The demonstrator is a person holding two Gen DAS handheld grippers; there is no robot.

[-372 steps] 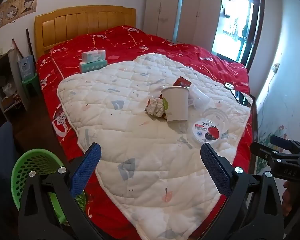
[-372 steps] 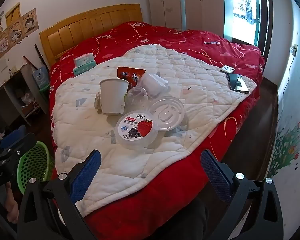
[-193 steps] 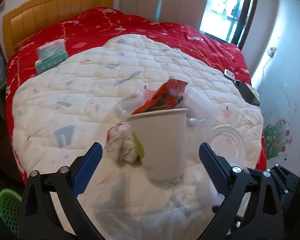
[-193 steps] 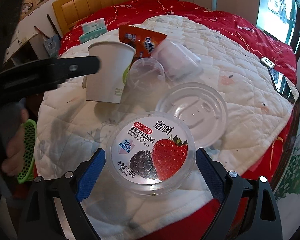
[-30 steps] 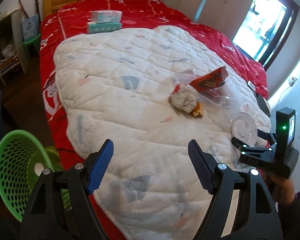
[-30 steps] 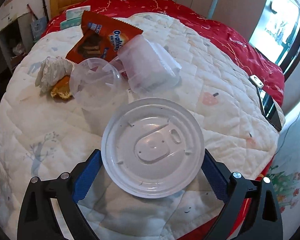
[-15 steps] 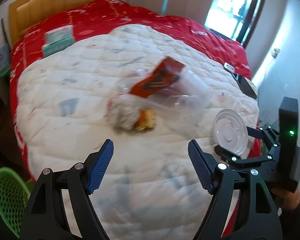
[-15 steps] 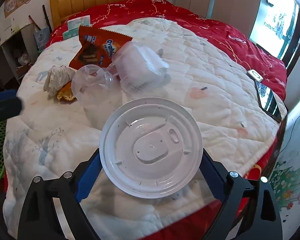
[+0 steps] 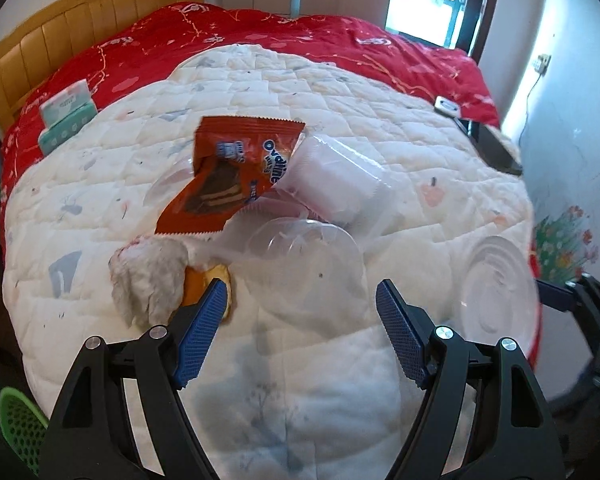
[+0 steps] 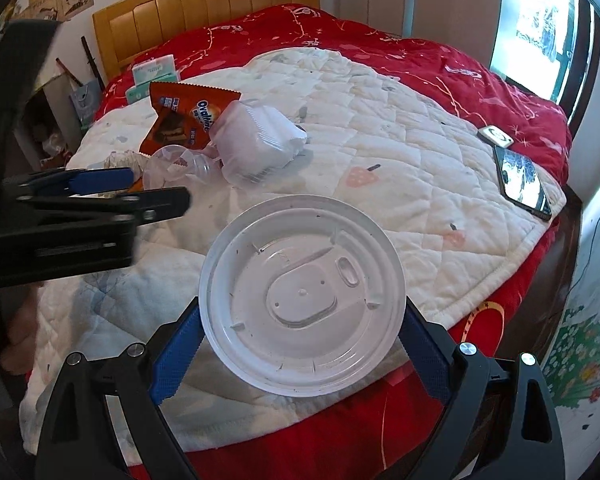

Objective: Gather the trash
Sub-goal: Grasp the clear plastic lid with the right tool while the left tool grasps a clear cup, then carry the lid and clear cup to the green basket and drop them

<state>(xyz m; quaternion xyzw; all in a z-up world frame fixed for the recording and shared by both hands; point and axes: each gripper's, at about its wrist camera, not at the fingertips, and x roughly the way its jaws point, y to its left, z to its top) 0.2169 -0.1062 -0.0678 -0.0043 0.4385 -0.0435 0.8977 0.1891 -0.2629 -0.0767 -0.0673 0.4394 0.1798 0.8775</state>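
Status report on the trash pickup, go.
Right tool shut on lid. Left tool open over clear cup. Wrapper and tissue on quilt. Nothing blocking.

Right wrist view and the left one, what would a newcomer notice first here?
The clear round plastic lid gripped edge to edge in the right gripper, raised above the near edge of the white quilt. Next, the orange snack wrapper mid-quilt among clear cups, with the left gripper open, nothing between its pads, just before that pile.
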